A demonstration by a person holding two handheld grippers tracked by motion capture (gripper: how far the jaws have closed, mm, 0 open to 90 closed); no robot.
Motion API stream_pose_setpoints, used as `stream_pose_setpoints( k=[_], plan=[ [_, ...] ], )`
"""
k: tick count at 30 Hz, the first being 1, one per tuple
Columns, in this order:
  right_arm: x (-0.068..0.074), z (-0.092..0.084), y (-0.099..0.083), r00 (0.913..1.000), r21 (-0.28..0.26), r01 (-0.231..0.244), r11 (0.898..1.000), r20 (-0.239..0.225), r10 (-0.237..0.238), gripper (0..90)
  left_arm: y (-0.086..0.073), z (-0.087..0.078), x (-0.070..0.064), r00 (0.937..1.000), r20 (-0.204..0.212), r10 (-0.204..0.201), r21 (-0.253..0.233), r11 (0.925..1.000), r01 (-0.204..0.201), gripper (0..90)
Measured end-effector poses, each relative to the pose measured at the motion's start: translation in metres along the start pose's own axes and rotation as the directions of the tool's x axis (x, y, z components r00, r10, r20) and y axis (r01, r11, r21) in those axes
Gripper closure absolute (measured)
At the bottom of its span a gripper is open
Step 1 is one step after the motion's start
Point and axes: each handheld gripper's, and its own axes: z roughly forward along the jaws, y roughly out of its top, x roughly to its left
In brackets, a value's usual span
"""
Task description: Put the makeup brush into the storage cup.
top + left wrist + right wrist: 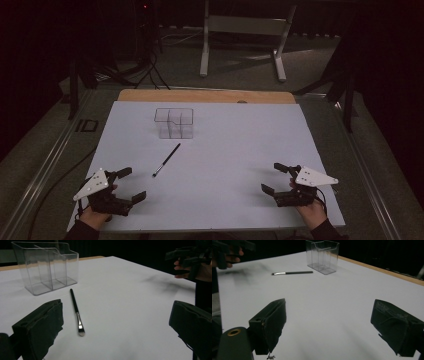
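White table [240, 150]: brush [166, 160] lies just before clear organizer [174, 123], unobstructed.

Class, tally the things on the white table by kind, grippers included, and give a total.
Clear divided organiser: 1
Black-handled brush: 1
Hand-held grippers, both open: 2, the left gripper and the right gripper
Total: 4

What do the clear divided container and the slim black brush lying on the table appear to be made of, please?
The clear divided container looks like rigid glossy transparent plastic, possibly acrylic: the table shows through its walls and its edges catch light. The slim black brush seems to have a matte black handle, wood or plastic, a shiny metal-looking ferrule and a soft bristle tip.
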Motion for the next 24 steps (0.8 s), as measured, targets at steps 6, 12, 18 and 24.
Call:
stream_pose_setpoints(
  k=[6,12,18,24],
  plan=[
    [0.001,-0.001,0.001,1.0,-0.004,0.004,1.0,0.009,-0.004,13.2,0.001,-0.001,-0.001,1.0,-0.003,-0.004,0.002,1.0,0.004,0.7],
    [0.0,-0.001,0.001,0.9999,-0.005,0.003,1.0,0.014,-0.003,13.2,0.004,-0.003,-0.002,0.9999,-0.008,-0.007,0.009,0.9999,0.007,0.7],
    [0.0,-0.002,0.002,0.9998,-0.01,-0.008,1.0,0.021,0.008,13.2,0.012,-0.005,-0.004,0.9998,-0.017,-0.015,0.014,0.9998,0.015,0.7],
    [0.0,-0.001,0.002,0.9997,-0.007,-0.004,1.0,0.026,0.004,13.2,0.026,-0.008,-0.003,0.9972,-0.056,-0.05,0.031,0.9982,0.052,0.7]
  ],
)
